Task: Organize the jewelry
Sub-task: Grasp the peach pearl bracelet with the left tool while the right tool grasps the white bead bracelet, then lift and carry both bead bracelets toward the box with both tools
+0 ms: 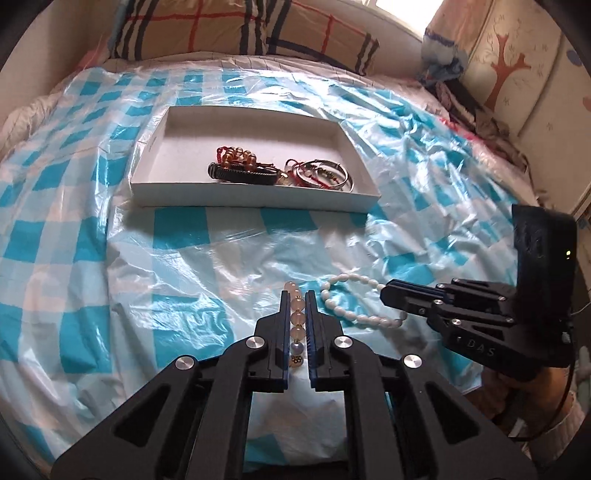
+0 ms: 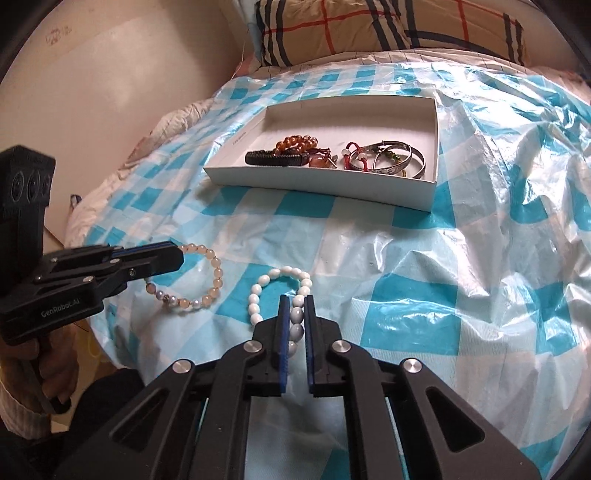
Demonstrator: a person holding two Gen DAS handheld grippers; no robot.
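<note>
Blue-and-white checked plastic sheet [image 1: 110, 240] covers the bed beneath and ahead of the tongs. Plaid pillow [image 2: 388, 26] lies far ahead. Tree-patterned cushion [image 1: 517, 74] sits ahead, to the right.

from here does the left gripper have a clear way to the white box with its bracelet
Probably yes. The left gripper is shut on the peach bead bracelet, and only bare checked plastic sheet lies between it and the white box. The right gripper, shut on the white bead bracelet, stays off to the side.
</note>
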